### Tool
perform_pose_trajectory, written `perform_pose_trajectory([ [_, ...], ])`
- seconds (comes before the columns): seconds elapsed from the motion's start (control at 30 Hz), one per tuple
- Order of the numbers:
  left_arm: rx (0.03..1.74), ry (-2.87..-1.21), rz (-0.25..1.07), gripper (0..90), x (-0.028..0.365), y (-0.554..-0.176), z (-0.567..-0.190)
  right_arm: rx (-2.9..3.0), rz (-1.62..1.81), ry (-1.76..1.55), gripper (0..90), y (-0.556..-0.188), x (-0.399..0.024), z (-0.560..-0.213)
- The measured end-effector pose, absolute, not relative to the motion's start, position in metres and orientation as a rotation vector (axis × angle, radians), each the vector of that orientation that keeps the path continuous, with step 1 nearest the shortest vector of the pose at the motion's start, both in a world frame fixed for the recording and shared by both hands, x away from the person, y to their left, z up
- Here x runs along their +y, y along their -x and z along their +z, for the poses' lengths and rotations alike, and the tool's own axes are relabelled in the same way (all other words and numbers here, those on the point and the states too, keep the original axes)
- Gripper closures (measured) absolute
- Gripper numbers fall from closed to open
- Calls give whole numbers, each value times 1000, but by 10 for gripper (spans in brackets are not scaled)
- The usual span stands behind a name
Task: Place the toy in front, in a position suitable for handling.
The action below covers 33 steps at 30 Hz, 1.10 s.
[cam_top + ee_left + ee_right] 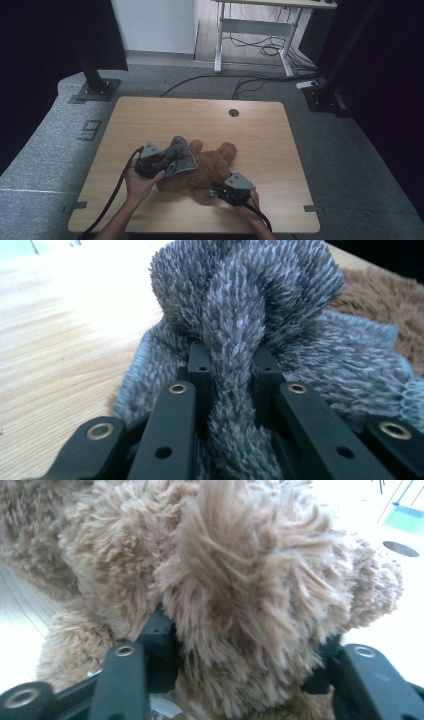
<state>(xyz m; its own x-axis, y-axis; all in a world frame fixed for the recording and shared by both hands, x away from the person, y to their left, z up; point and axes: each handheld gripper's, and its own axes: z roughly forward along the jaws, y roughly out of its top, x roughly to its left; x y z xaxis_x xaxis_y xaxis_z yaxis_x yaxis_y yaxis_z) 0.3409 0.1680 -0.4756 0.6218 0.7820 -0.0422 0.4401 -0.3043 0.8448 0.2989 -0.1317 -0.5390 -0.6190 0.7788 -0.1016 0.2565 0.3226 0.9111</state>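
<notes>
We see a wooden table [150, 115] across the middle of the high view, and on it, just below centre, a brown teddy bear [210, 167] lying flat. A grey fuzzy garment [182, 156] — a small knitted piece, as far as we can tell — lies bunched over the bear's left end in that frame.

We judge the work to be dressing or undressing the bear with this grey piece; which of the two we cannot tell. The piece lies only over one end of the bear; most of the brown body is bare, so either way much is left.

The left gripper [159, 161] sits at the lower left of the bear, and its jaws are clamped tight on a fold of the grey garment [235, 365], which rises between them in the left gripper view, with brown fur at the right edge [390, 300].

The right gripper [224, 192] sits at the bear's lower right. In the right gripper view its jaws stand partly apart with a lobe of the bear's fur [240, 595] between them; we cannot tell whether the pads press it, since the fur hides them.
</notes>
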Motion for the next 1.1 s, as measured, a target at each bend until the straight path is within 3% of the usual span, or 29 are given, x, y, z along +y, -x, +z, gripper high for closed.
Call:
perform_pose_trajectory([
  [0.17, 942, -1937, 527, 778, 162, -331, -483, 2083, 1328, -973, 229, -302, -139, -537],
  [0.27, 937, -1934, 523, 779, 163, -330, -484, 2112, 1433, -990, 178, -307, -149, -532],
  [0.57, 934, -1930, 504, 781, 164, -330, -485, 2084, 1568, -1086, 137, -333, -173, -495],
  [0.97, 920, -1925, 500, 782, 164, -327, -487, 2340, 1463, -1244, 116, -372, -137, -502],
  [1.1, 910, -1916, 505, 782, 163, -323, -489, 2388, 1445, -1234, 183, -369, -138, -504],
])
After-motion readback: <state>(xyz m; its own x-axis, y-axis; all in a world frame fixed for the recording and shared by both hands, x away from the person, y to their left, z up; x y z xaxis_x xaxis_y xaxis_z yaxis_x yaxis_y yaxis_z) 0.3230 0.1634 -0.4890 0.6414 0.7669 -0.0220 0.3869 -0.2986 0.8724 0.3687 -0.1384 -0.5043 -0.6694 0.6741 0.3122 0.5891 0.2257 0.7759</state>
